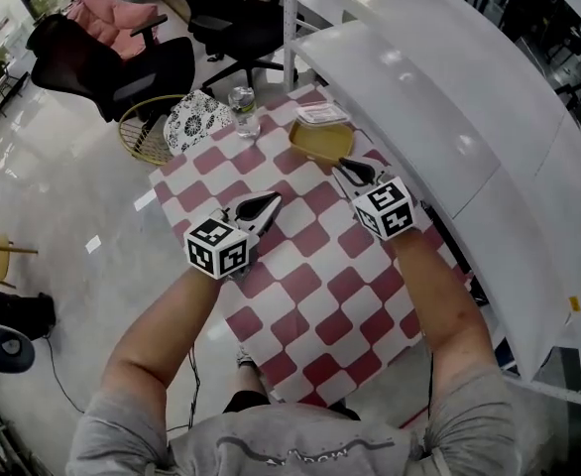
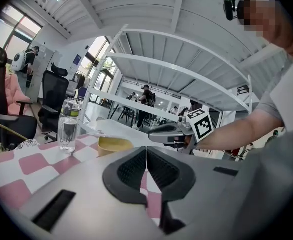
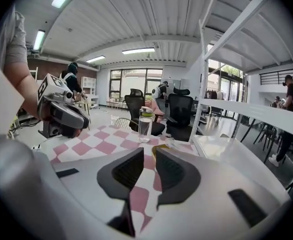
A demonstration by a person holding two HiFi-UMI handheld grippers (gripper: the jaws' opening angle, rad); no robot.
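I am holding my right gripper [image 1: 353, 172] low over the checked worktop [image 1: 310, 266], its tips just short of the yellow bowl [image 1: 322, 142] and, as far as I can judge, not touching it. Its fingers [image 3: 174, 171] are standing a little parted, with nothing between them but the checks and a sliver of the bowl's rim beyond. My left gripper [image 1: 262, 207] is hovering further back, near the middle of the worktop and well apart from the bowl. Its fingers [image 2: 131, 171] are clenched together on nothing.

The bowl is sitting mouth up near the far edge, just before a flat white box [image 1: 322, 115], with the white shelf [image 1: 439, 117] close on its right. It is round, so I am finding no real long axis in it: it is facing straight up. The bottle [image 1: 243, 112] is standing upright to the bowl's left, its long axis vertical.

What I am worrying about is the rim. It looks shallow and smooth, and my right fingers are parted so narrowly that a push forward could shove the bowl into the box instead of straddling its edge. A pinch on one side alone could also tip it. A wide swing of my left gripper could be knocking the tall bottle over
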